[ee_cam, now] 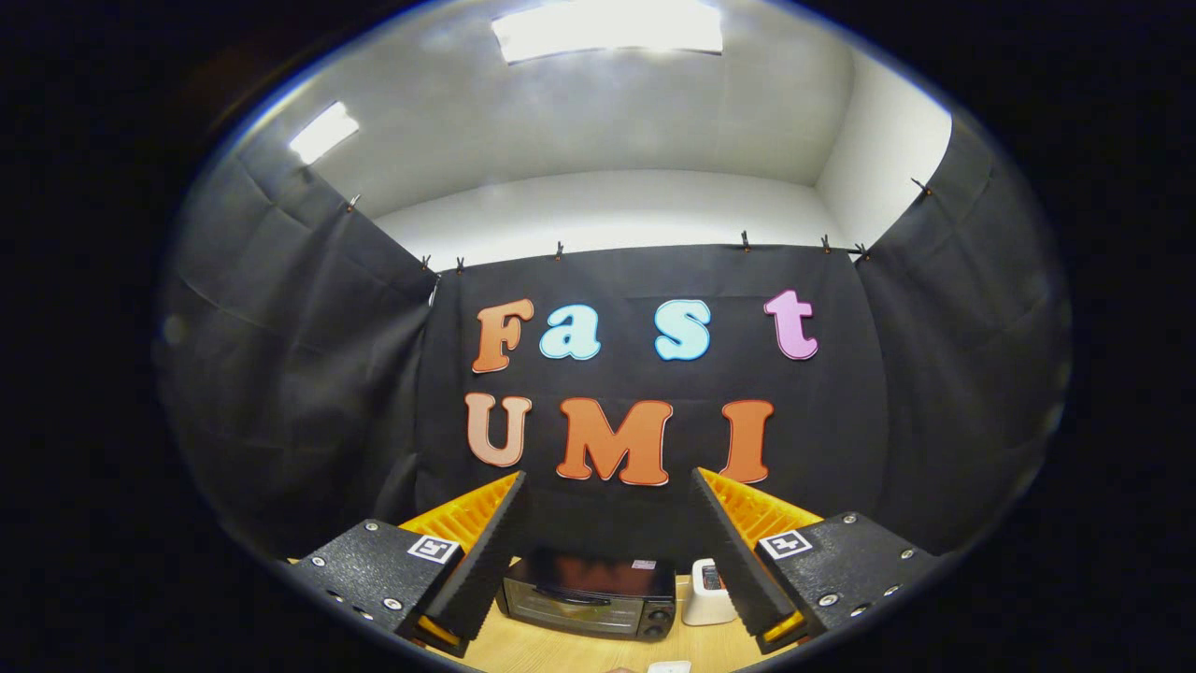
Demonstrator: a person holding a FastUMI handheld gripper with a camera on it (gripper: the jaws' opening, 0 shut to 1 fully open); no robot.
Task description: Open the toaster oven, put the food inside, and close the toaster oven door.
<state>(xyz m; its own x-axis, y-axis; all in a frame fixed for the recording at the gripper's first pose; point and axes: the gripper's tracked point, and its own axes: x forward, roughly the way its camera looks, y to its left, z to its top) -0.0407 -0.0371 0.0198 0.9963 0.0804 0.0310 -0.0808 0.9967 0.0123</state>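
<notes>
The small black toaster oven (pixel 589 606) with a shiny glass door is sitting on the light wooden bench (pixel 561 650), between the two fingers of the hand-held gripper (pixel 603 561) and beyond their tips. It is well apart from them. Its door is looking shut, with a dark bar handle running across the top of the glass. Two round knobs are sitting on its right side. The top of the box is smooth and is shining a little under the lights.

The hand-held gripper is standing wide open and is holding nothing. Its fingers are ribbed on their inner sides and are leaning away from each other. Each finger is carrying a rough, bumpy block with small screws and a little square black-and-white marker.

Just to the right of the toaster oven, a small white boxy thing (pixel 707 594) is standing on the bench, partly hidden behind the right finger. A small white thing (pixel 669 667) is peeking up nearer the hand-held gripper; I cannot tell what it is.

Black cloth is hanging behind the bench.
</notes>
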